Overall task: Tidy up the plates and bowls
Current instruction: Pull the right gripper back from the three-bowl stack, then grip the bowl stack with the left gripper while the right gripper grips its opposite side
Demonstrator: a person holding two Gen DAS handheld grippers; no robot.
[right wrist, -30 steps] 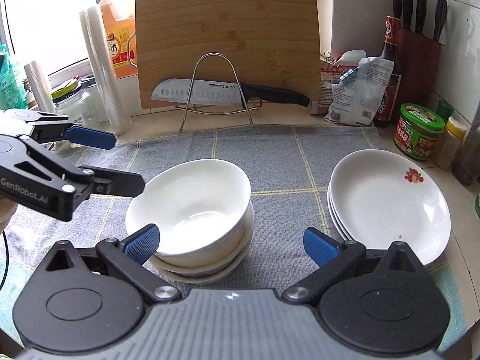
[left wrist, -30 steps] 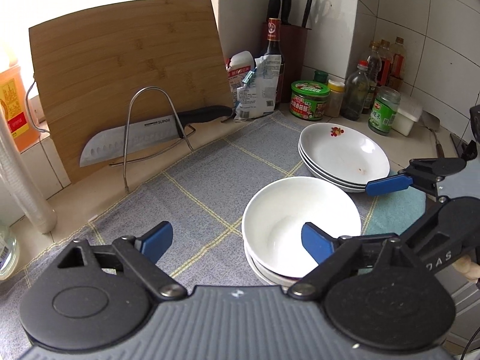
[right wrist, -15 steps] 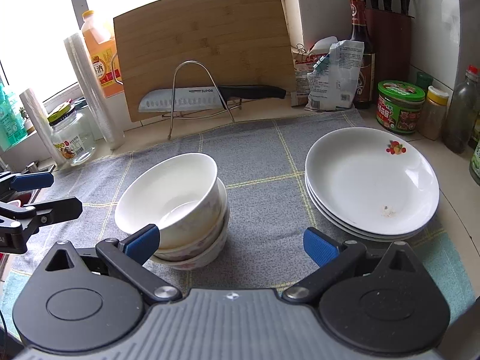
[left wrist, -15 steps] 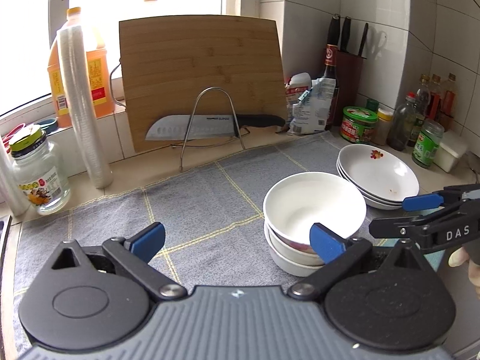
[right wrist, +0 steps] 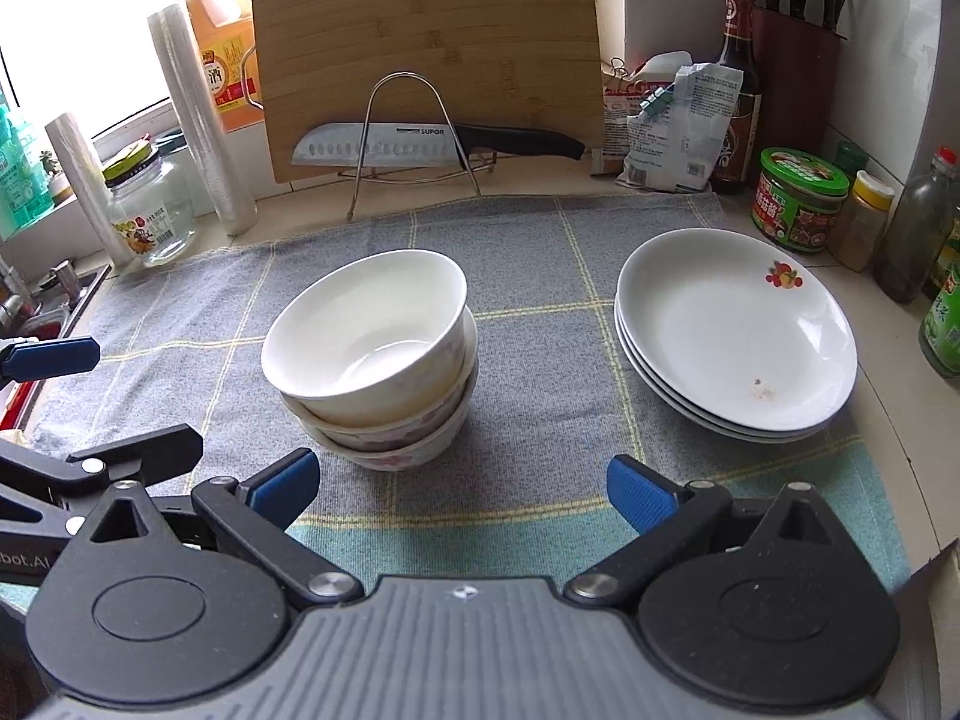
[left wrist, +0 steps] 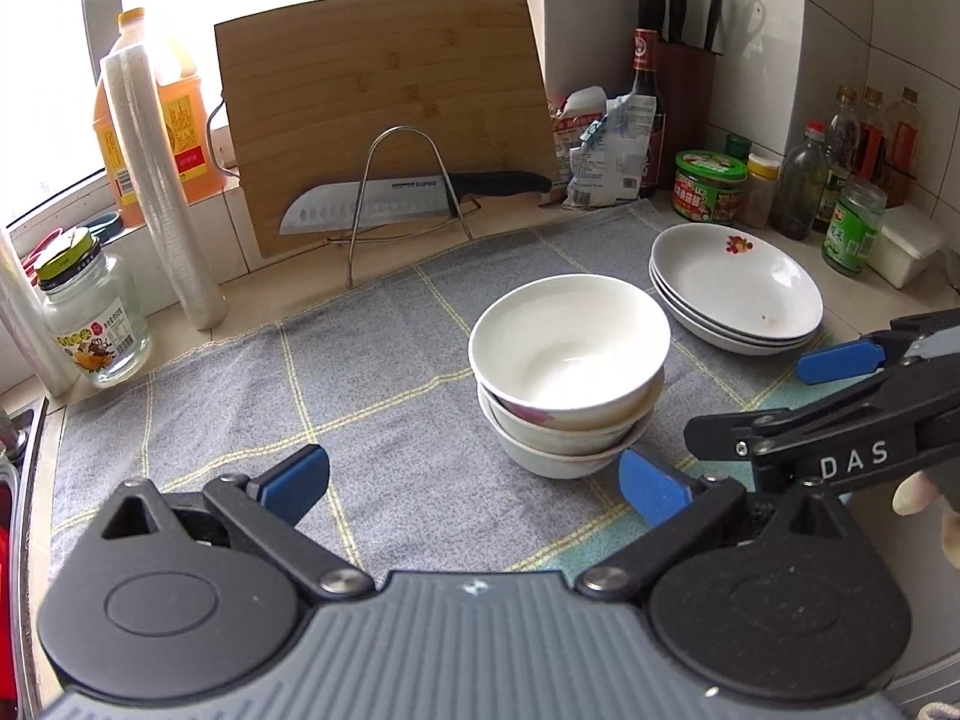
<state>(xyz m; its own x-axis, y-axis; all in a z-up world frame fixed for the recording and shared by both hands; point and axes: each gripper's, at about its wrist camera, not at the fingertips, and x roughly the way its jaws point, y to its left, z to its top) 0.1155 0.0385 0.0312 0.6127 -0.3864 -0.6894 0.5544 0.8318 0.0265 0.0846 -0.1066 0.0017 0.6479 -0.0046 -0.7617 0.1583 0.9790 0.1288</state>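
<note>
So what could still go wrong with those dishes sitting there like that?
The top bowl sits tilted in the bowl stack, so a nudge from either open gripper might tip it. The plate stack lies close to the jars at the towel's edge, so lifting the plates could knock one over.

Open cloth (right wrist: 540,324) is lying between the stack of bowls (right wrist: 372,354) and the stack of plates (right wrist: 732,330), wide enough for a gripper to pass, and more bare cloth is stretching left of the bowls and behind them. The back edge is being blocked by the cutting board (right wrist: 426,54), the knife (right wrist: 420,144) on its wire rack (right wrist: 414,144), and a paper bag (right wrist: 672,126). Jars and bottles (right wrist: 804,198) are crowding the plates' right side, while a glass jar (right wrist: 150,210) and plastic rolls (right wrist: 204,120) are closing the far left corner.
</note>
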